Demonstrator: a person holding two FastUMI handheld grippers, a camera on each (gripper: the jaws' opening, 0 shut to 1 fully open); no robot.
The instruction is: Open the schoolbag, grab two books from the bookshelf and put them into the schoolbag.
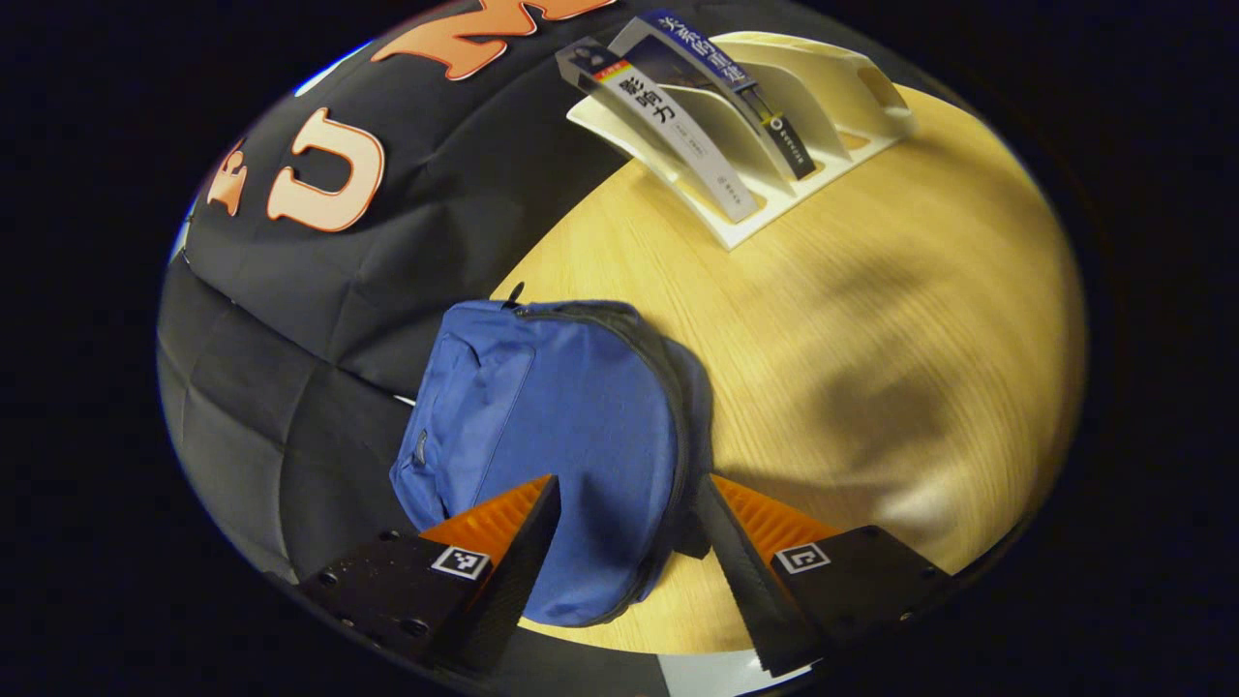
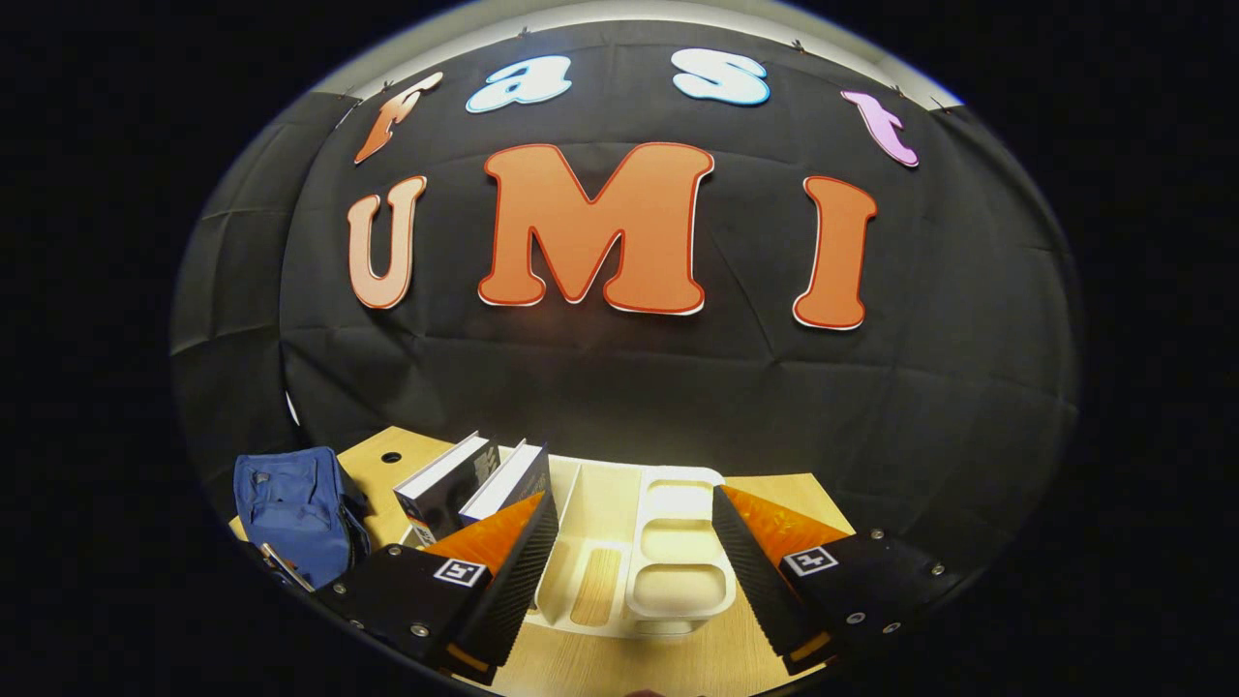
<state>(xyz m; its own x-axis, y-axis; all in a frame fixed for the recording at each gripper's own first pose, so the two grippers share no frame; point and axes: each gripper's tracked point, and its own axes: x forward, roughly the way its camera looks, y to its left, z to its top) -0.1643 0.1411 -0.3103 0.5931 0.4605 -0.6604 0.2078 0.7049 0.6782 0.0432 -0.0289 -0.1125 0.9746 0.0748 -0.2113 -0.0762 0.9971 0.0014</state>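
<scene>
The right hand-held gripper (image 2: 634, 552) hides part of the bookshelf (image 2: 678, 581) and the books' (image 2: 474, 484) lower ends

A black cloth wall (image 2: 619, 387), creased in places, hung across most of the right gripper view. A light wooden table (image 1: 871, 319) with visible grain took up the right of the left gripper view, soft shadows falling across it.

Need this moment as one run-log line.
schoolbag: zipped, on table | books: two in bookshelf | left gripper: open over schoolbag | right gripper: open, facing bookshelf
</scene>
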